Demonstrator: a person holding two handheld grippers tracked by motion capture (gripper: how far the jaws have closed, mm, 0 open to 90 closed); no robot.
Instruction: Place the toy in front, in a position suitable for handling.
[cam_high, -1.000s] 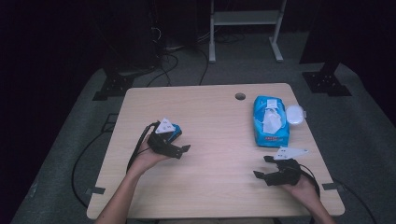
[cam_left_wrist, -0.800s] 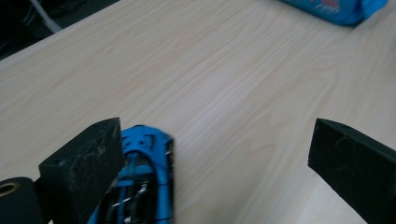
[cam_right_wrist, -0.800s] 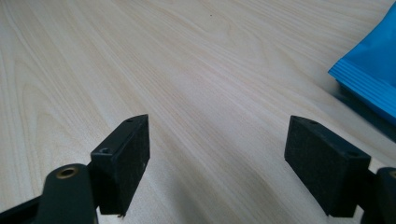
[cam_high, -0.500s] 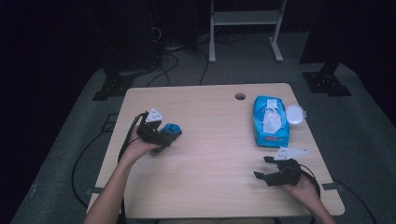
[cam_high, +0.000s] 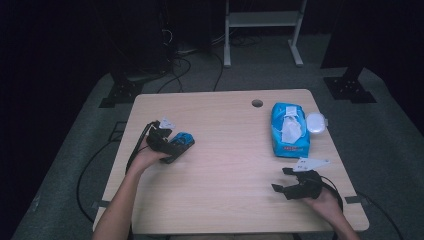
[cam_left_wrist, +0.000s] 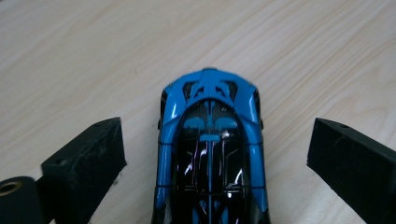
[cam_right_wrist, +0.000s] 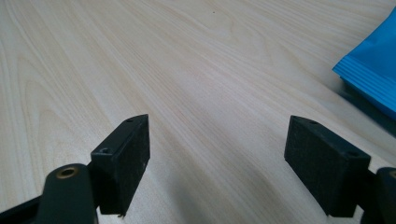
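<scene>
**Two grippers spread, toy car lined up between the left pair**

Near edge, right: right gripper (cam_high: 283, 180) rests low over bare worktop (cam_high: 230, 165), jaws released and wide apart, nothing between them. Probably parked clear while the other hand works.

Near-left: left gripper (cam_high: 179, 150) sits on the left half of the worktop, jaws also spread. Blue toy car (cam_left_wrist: 210, 149) lies between them on the wood, lengthwise along the gripper's line, a gap showing on each side; no contact visible. In my reading the car is centred this way so the jaws can close squarely on its flanks rather than on a corner. Glossy shell, so a skewed pinch might slip.

Farther right: blue wipes packet (cam_high: 289, 129) lies flat, a small white oval container (cam_high: 316, 122) just beside its right edge. Both well apart from the car.

Far edge: cable hole (cam_high: 257, 103) in the worktop.
</scene>
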